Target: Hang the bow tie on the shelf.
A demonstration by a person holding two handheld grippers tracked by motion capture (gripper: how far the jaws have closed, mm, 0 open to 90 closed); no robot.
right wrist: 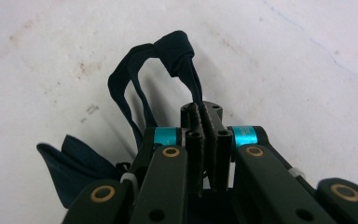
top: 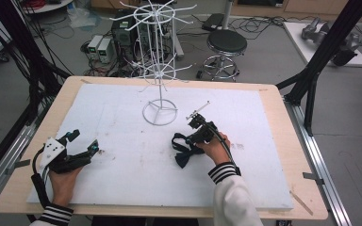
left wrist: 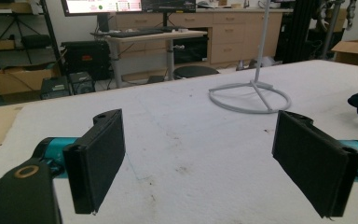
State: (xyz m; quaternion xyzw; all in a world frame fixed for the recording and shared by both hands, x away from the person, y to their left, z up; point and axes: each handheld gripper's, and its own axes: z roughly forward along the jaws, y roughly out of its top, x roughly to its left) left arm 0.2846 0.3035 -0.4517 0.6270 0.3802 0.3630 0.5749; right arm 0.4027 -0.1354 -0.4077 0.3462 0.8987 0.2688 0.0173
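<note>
Right gripper [right wrist: 204, 122] clamped shut on strap of dark bow tie [top: 184, 153], mid surface [top: 122, 141], just in front of white wire rack [top: 159, 70] base; bow part lying on surface beside gripper. Left gripper [left wrist: 200, 163] jaws wide apart, nothing between, resting low at left edge, well apart from tie.

Honestly, nothing here is readable. The wide flat monitor [left wrist: 128, 5] at the back of the room in the left gripper view has some coloured blobs and lines of text on a light screen, but it's way too small and blurry to make out. No labels, brands or numbers show up anywhere else either.
</note>
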